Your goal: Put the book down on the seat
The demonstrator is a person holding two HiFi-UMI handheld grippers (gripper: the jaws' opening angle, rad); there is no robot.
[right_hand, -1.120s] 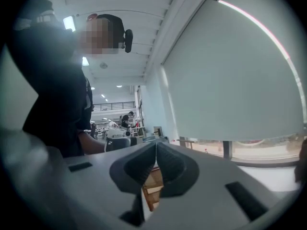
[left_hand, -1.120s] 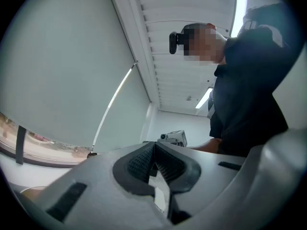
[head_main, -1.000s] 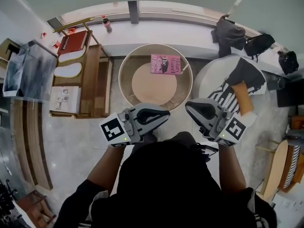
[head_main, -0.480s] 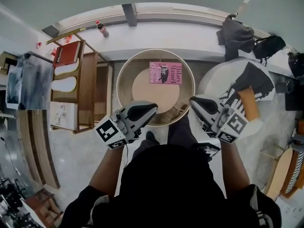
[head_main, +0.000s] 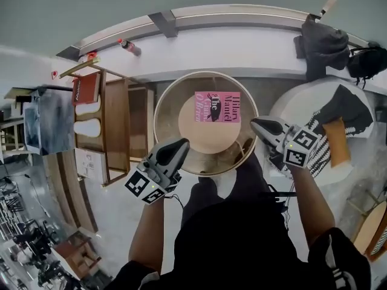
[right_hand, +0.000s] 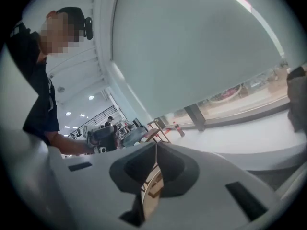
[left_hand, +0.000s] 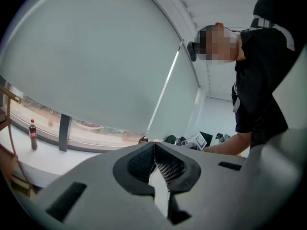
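Your pink book [head_main: 217,107] lies flat at the seat's [head_main: 199,130] far edge, likely light, stiff, best pinched edgewise; left gripper [head_main: 181,144] and right gripper [head_main: 256,124] both closed, empty

Bright, even daylight from the window; fisheye bending at edges, dark vignetted corners.

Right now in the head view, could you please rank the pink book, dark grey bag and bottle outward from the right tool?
1. Pink book, on the seat, beside the right tool.
2. Dark grey bag, ledge right end.
3. Bottle, ledge's far left.
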